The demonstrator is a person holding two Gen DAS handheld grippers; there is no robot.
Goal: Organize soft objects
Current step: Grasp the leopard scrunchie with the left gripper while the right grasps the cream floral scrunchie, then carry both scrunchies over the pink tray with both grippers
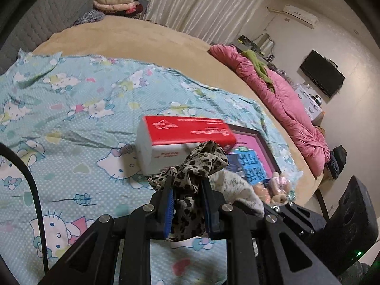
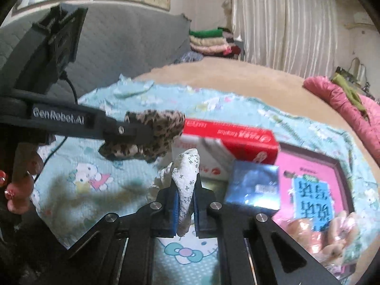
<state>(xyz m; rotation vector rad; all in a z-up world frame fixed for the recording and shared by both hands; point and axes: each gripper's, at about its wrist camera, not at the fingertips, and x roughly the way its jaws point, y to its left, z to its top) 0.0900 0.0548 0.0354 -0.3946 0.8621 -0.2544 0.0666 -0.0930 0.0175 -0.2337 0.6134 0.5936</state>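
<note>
My left gripper [image 1: 186, 182] is shut on a leopard-print cloth [image 1: 194, 166], held above the Hello Kitty sheet [image 1: 71, 109]. The same cloth [image 2: 154, 130] and the left gripper show in the right wrist view at the left. My right gripper [image 2: 186, 185] is shut on a white floral cloth [image 2: 186, 175], which also shows in the left wrist view [image 1: 237, 185] to the right of the left gripper. Both cloths hang above the bed, close to each other.
A red and white tissue pack [image 1: 182, 140] lies just ahead. A pink framed book [image 2: 311, 185], a blue box [image 2: 254, 187] and plush toys [image 2: 332, 232] lie to the right. A pink quilt [image 1: 285, 104] lines the bed's right edge. Folded clothes [image 1: 116, 0] are stacked at the far end.
</note>
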